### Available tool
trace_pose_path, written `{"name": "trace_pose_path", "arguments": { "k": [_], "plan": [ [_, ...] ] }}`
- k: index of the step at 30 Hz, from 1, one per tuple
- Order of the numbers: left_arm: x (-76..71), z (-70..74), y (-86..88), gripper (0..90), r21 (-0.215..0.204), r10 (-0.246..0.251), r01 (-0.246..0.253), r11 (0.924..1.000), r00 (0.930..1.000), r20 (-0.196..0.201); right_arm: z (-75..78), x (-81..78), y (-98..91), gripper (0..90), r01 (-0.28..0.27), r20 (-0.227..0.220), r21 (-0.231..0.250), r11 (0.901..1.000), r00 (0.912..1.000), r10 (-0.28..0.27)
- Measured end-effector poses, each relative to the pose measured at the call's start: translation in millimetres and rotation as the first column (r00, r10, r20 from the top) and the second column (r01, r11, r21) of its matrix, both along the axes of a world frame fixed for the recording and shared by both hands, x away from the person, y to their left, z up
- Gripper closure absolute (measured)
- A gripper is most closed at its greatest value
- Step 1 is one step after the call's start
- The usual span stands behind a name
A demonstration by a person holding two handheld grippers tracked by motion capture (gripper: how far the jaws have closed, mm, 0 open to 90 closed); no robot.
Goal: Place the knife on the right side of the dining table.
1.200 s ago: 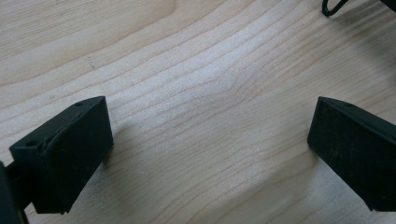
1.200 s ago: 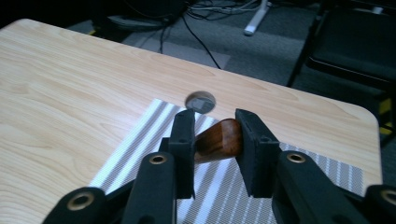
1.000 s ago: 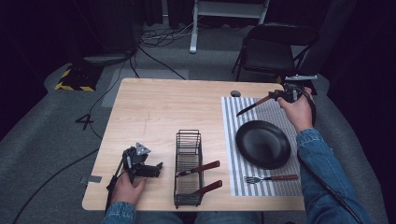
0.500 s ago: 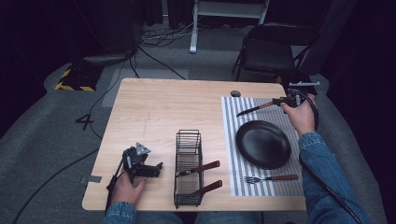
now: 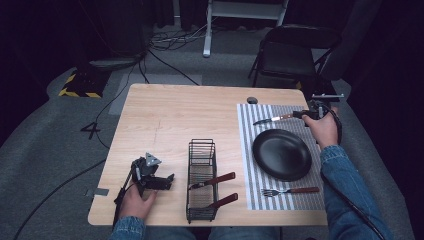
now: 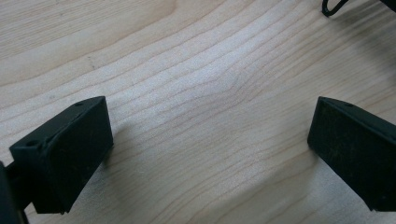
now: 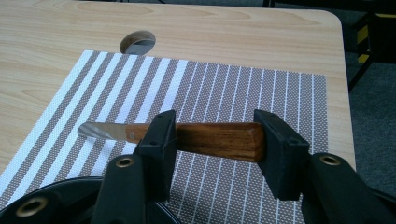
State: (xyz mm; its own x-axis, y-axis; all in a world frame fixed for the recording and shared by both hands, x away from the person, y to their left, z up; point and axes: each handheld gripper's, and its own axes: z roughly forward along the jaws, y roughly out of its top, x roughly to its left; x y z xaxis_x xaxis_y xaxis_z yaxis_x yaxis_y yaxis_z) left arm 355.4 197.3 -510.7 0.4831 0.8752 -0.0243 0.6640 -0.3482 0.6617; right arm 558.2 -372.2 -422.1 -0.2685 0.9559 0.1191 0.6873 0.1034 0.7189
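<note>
A knife with a wooden handle (image 7: pixel 215 140) and a steel blade lies on the striped placemat (image 7: pixel 210 88), pointing left, just behind the black plate (image 5: pixel 281 153). My right gripper (image 7: pixel 215 154) is over the handle with its jaws standing either side; they have just been opening and do not press on it. In the high view the knife (image 5: pixel 274 119) sticks out left of my right gripper (image 5: pixel 304 115). My left gripper (image 5: pixel 167 180) rests open on the bare wood at the front left, with nothing between its jaws (image 6: pixel 210 154).
A black wire basket (image 5: pixel 201 150) in the front middle holds two wooden-handled utensils. A fork (image 5: pixel 290 191) lies on the mat in front of the plate. A cable hole (image 7: pixel 137 43) is behind the mat. A chair (image 5: pixel 295 55) stands beyond the table.
My right hand has come down and lowered the knife onto the mat behind the plate, and its jaws have spread. The left hand has stayed put.
</note>
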Motion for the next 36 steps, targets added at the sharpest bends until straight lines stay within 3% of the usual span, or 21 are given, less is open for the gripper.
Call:
{"name": "trace_pose_path", "arguments": {
  "k": [21, 36],
  "plan": [
    [0.0, 0.0, 0.0, 0.2, 0.000, 0.000, 0.000, 1.0000, 1.0000, 0.000, -25.9, -2.0, -12.0, 46.3, 0.014, -0.050, 0.020, 0.9997, 0.9987, -0.013],
    [0.0, -0.1, -0.1, 0.2, -0.001, 0.000, 0.000, 1.0000, 1.0000, 0.000, -40.0, -1.5, -19.5, 44.1, 0.061, -0.074, 0.033, 0.9976, 0.9956, -0.058]
  ]
}}
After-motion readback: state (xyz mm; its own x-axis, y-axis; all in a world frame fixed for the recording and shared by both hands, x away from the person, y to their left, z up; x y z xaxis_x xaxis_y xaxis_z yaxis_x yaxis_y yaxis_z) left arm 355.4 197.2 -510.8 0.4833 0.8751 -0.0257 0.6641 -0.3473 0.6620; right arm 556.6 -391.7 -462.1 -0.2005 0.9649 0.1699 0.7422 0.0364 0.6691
